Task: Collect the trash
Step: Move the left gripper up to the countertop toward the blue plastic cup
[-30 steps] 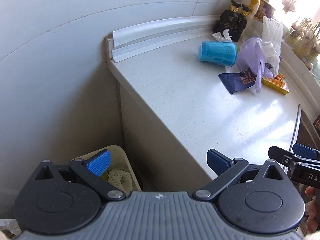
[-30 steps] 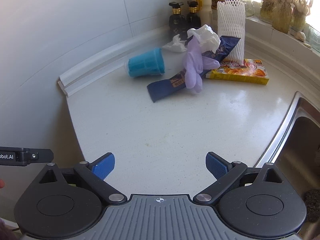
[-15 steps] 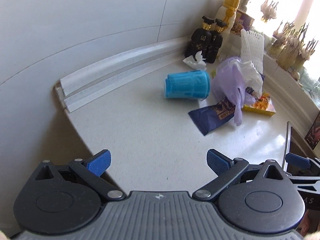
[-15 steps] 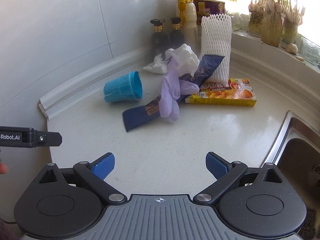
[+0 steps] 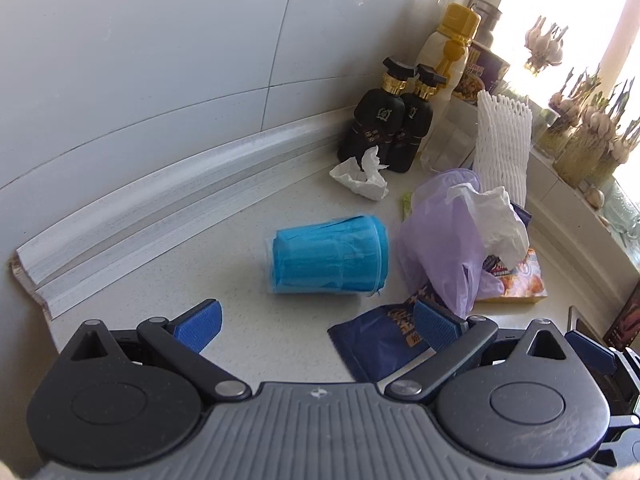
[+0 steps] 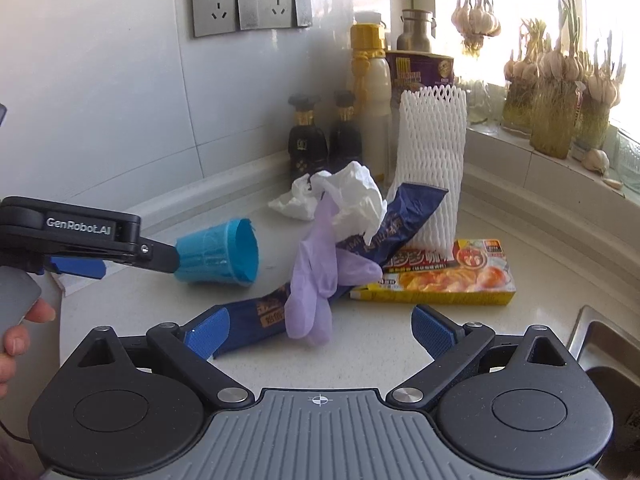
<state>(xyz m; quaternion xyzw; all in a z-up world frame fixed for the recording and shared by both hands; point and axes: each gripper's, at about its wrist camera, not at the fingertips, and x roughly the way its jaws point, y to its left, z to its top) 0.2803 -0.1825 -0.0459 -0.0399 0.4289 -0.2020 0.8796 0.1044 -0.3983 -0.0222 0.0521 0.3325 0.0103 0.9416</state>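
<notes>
A blue paper cup lies on its side on the white counter. Right of it sit a purple glove, a dark blue snack wrapper, crumpled white tissue, a white foam net sleeve and a yellow food box. My left gripper is open, just short of the cup. My right gripper is open, close to the glove and wrapper. Neither holds anything.
Two black bottles, a yellow-capped bottle and a purple tin stand by the wall. Garlic sprouts line the window ledge. A steel sink lies at the right. The counter's left end drops off.
Both grippers moved forward over the counter toward the trash pile; the bin beside the counter dropped out of the left view. The jaws stayed open.
</notes>
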